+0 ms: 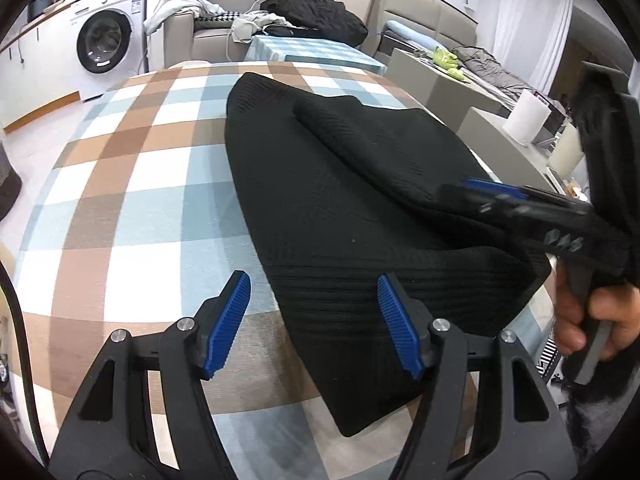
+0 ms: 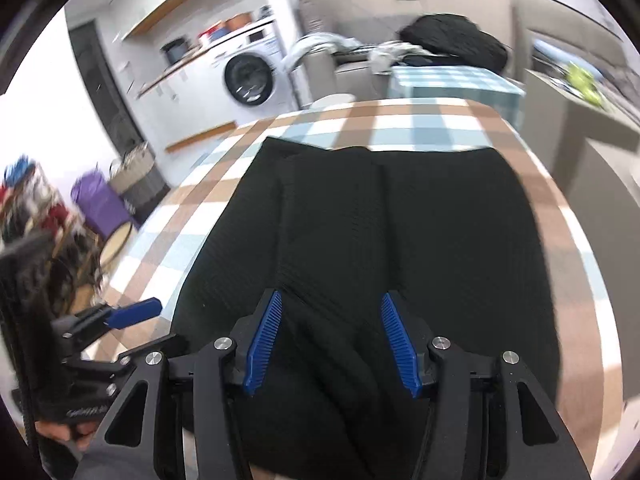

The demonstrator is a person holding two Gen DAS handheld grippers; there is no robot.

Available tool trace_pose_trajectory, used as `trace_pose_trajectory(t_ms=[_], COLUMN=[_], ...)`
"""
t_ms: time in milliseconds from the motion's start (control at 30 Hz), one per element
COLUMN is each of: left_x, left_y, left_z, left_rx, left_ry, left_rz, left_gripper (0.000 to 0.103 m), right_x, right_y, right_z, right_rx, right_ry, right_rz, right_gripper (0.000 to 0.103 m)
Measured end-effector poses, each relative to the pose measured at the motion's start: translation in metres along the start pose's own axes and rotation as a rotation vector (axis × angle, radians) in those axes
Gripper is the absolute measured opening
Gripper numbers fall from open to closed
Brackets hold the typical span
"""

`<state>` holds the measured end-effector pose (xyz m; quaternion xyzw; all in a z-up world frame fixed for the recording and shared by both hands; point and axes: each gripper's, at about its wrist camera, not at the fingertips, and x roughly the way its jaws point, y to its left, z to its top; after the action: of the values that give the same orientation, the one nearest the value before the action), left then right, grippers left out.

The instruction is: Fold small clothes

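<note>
A black ribbed knit garment (image 1: 340, 200) (image 2: 400, 240) lies partly folded on the plaid-covered table (image 1: 140, 200) (image 2: 400, 124), with one flap laid over its far half. My left gripper (image 1: 314, 320) hovers open at the garment's near left edge, one pad over the cloth and the other over bare tablecloth. My right gripper (image 2: 332, 344) stands open just above the garment, with a raised fold running between its pads and nothing pinched. From the left wrist it shows side-on as the right gripper (image 1: 480, 194), held by a hand (image 1: 592, 320). The left gripper (image 2: 132, 312) appears at the right view's left edge.
Beyond the table stand a washing machine (image 1: 106, 40), a sofa piled with a black jacket (image 1: 316, 12) and a small blue-checked table (image 1: 312, 50). A grey counter with a white roll (image 1: 528, 116) runs along the right. A purple bin (image 2: 100, 200) sits on the floor at left.
</note>
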<state>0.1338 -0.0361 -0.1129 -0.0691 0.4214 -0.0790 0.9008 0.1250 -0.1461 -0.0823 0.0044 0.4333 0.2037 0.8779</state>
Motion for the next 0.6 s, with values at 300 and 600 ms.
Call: trace_pose_trajectory(t_ms=[300,600], left_x=[-0.001,0.003], left_y=[0.003,0.003], left_z=[0.002,0.005], left_rx=[-0.005,-0.002], left_ry=[0.002,0.008], left_rz=[0.020,0.022], left_gripper=[0.064,0.064], right_x=[0.050,0.023], right_y=[0.002,-0.120], right_z=[0.004,-0.001], right_rx=[-0.073,0.474], right_ry=[0.051,-0.037], right_rz=[-0.028,-0.055], right_gripper=[0.014,0.007])
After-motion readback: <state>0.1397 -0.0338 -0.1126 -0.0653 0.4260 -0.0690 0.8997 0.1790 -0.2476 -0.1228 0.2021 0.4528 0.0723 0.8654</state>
